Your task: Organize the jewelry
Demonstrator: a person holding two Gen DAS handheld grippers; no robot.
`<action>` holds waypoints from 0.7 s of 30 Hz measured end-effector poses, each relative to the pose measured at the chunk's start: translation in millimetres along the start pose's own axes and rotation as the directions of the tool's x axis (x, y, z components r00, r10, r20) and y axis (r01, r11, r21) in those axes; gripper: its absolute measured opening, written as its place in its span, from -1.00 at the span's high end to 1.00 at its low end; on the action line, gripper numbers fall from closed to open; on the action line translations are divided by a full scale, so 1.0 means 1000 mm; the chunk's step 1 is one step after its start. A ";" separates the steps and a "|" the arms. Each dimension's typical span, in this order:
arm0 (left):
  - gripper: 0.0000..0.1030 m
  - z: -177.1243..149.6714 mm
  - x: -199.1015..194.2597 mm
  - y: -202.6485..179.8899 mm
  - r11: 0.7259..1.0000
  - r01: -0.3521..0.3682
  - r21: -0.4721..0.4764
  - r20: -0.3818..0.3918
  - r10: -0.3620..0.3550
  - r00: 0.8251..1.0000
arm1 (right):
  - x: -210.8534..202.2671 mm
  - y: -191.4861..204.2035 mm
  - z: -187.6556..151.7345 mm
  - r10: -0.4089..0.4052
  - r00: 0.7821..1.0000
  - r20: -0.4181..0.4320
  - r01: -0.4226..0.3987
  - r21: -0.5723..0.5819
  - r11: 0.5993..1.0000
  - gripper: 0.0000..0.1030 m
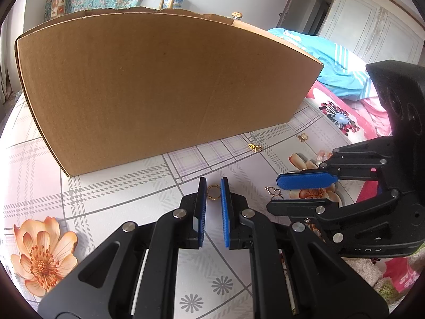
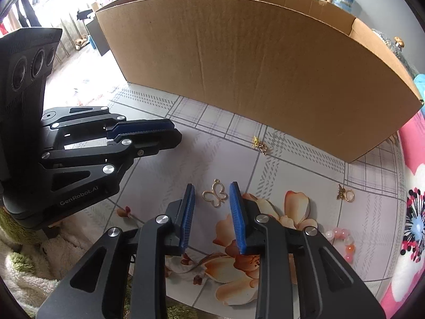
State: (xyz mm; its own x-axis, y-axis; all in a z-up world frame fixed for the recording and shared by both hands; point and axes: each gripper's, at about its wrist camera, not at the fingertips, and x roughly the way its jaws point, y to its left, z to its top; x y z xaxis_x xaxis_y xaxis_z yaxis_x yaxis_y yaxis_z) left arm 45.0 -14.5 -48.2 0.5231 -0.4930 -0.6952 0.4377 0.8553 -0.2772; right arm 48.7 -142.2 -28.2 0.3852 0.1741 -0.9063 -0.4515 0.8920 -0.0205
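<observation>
Two grippers are hovering in front of the cardboard box (image 1: 170, 87) on the flowered tablecloth (image 1: 111, 186). Leftmost, the left gripper (image 1: 213, 186) is angling down before the box with its blue pads slightly apart, a gold ring (image 1: 213, 192) lying between them; whether they are touching it I cannot tell. Right of it, the right gripper (image 2: 212, 190) is standing with fingers apart around a gold butterfly pendant (image 2: 215, 194), not pressing it. Farther right, a small gold charm (image 2: 260, 145) is lying near the box's base, and a ring with a charm (image 2: 345, 193) is resting beyond.
</observation>
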 end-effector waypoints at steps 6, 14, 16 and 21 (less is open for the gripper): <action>0.81 0.000 0.000 0.000 1.000 0.000 0.001 0.000 0.000 1.000 | 0.001 0.000 0.001 0.020 1.000 -0.008 -0.020 0.024 1.000 0.68; 0.81 0.001 -0.001 0.000 1.000 0.002 -0.001 0.000 -0.002 1.000 | 0.001 0.001 0.000 0.022 1.000 -0.003 -0.022 0.035 0.999 0.68; 0.81 0.001 -0.001 0.000 1.000 0.002 -0.001 0.000 -0.002 1.000 | 0.001 0.000 0.001 0.023 1.000 -0.004 -0.022 0.035 0.999 0.68; 0.81 0.001 -0.001 0.000 1.000 0.002 -0.001 0.000 -0.002 1.000 | -0.002 -0.002 0.000 0.030 1.000 0.004 -0.030 0.037 0.999 0.68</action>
State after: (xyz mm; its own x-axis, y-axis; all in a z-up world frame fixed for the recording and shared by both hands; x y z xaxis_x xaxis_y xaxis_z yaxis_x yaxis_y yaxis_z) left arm 44.9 -14.3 -46.8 0.5221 -0.4951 -0.6944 0.4382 0.8543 -0.2796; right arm 48.6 -144.5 -26.0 0.3746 0.2024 -0.9048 -0.4326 0.9013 0.0225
